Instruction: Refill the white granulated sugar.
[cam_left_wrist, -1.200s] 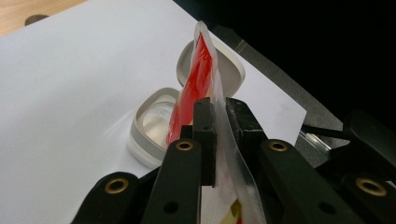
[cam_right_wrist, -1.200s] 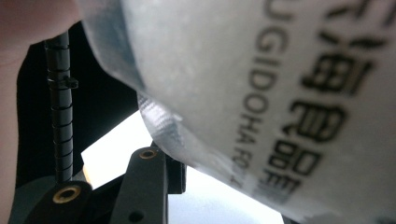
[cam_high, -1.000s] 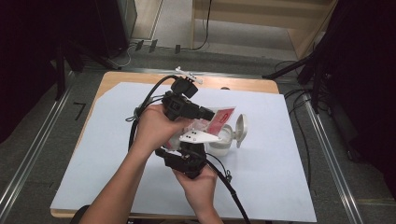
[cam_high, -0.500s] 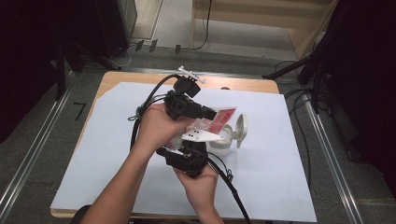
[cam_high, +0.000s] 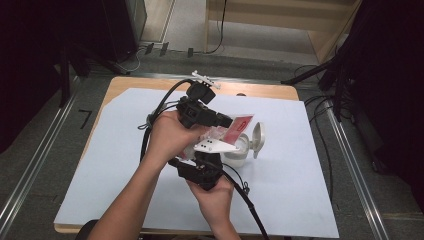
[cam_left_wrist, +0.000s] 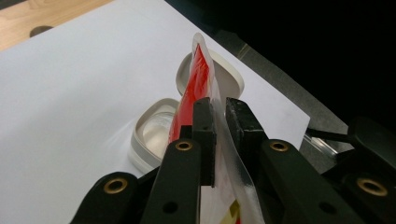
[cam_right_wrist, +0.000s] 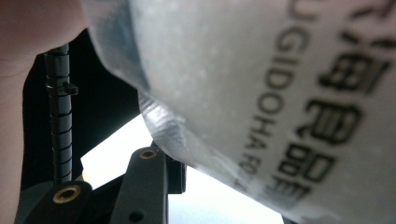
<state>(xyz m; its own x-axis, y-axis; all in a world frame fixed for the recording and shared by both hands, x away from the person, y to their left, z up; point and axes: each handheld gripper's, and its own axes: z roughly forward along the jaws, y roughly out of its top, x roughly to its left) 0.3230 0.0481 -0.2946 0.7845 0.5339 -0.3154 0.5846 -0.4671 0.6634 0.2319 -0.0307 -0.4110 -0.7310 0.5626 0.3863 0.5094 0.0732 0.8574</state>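
- Holding a plastic pouch between 2 grippers above a small open container looks like the step in hand — most likely tipping the pouch's contents into it.
- Nearest the person, the right gripper reaches up under the pouch's lower, clear part; in the right gripper view the printed film bulges right over the lens, and I cannot tell whether its jaws pinch the film or merely stand beside it.
- Just beyond, the left gripper has its 2 jaws pressed together on the pouch's flat edge, the red-printed end rising between the pads; in the high view the left gripper points toward the table's right side.
- Below the red end sits the container, its hinged lid flipped open on the far side, resting on the white sheet that covers the table.
- To do this well, I would keep the left pinch firm, steady the lower part with the right, and bring the pouch's mouth squarely over the container's opening before tilting.
- Tilt slowly — a sudden slump of the contents could spill past the rim or nudge the light container across the sheet.
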